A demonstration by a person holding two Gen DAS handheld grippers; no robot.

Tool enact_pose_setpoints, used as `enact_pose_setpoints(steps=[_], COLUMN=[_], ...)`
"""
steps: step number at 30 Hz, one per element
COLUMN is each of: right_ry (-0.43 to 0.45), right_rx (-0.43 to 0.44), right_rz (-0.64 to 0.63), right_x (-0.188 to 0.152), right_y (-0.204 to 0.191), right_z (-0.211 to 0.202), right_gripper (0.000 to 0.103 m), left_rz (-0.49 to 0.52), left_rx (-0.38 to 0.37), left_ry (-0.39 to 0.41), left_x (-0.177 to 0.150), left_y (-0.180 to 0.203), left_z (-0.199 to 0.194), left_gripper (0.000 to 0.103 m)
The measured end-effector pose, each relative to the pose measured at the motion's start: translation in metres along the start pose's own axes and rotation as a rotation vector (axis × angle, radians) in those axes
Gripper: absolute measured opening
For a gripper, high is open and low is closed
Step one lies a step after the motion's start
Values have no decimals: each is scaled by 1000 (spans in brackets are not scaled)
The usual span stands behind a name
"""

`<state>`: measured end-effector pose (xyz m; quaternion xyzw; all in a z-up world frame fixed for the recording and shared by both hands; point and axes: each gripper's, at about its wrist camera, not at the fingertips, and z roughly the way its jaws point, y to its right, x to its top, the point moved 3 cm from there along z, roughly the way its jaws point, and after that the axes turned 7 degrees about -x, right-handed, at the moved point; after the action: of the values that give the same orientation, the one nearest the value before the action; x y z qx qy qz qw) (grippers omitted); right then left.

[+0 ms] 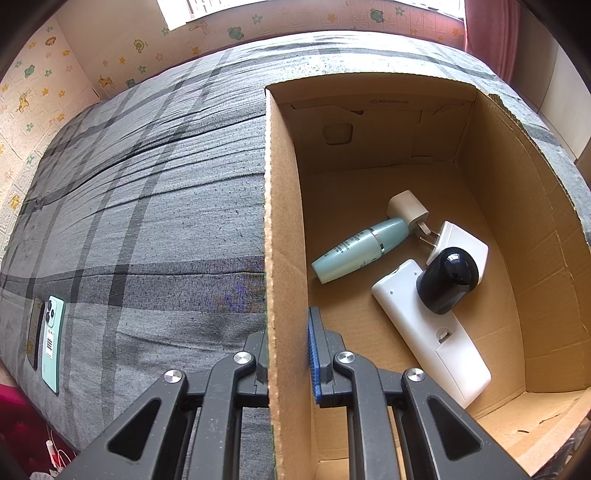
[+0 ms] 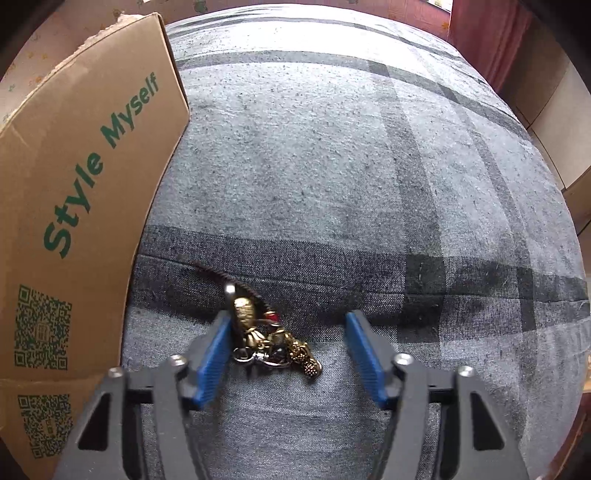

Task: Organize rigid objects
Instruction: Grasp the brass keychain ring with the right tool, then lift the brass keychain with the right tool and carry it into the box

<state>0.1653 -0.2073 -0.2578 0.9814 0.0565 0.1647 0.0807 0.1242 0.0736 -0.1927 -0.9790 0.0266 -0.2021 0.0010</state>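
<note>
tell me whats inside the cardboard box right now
In the cardboard box: a teal bottle, a beige plug, a white adapter, a white remote with a black round object on top. The near-left corner is hidden behind the wall.

Home bedroom; plaid-sheeted bed [image 1: 147,206]; kids' cartoon wallpaper [image 1: 37,85]; curtain [image 1: 491,33].

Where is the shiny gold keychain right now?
The gold keychain lies on the grey checked bedcover in the right wrist view, between the right gripper's open blue pads, against the left one, just right of the cardboard box.
</note>
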Motion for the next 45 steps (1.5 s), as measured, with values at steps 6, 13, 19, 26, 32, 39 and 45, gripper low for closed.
enact_pose_setpoints(steps=[6, 13, 19, 26, 32, 39, 45], right_ry=[-14, -2, 8, 31, 51, 74, 101], right_rx=[10, 30, 32, 35, 30, 37, 37], right_rz=[30, 58, 82, 91, 86, 81, 67], right_x=[5, 3, 1, 0, 6, 14, 27], right_y=[1, 10, 21, 24, 26, 25, 23], right_z=[-11, -32, -48, -70, -84, -105, -129], right_gripper=[17, 16, 16, 11, 11, 11, 11], left_rz=[0, -3, -1, 0, 1, 0, -1], left_rx=[0, -2, -3, -2, -2, -3, -5], left_ry=[0, 3, 3, 3, 3, 3, 2], left_x=[0, 0, 0, 0, 0, 0, 0], left_y=[0, 0, 0, 1, 1, 1, 0], left_z=[0, -1, -1, -1, -1, -1, -1], left_gripper=[14, 14, 14, 14, 14, 14, 14])
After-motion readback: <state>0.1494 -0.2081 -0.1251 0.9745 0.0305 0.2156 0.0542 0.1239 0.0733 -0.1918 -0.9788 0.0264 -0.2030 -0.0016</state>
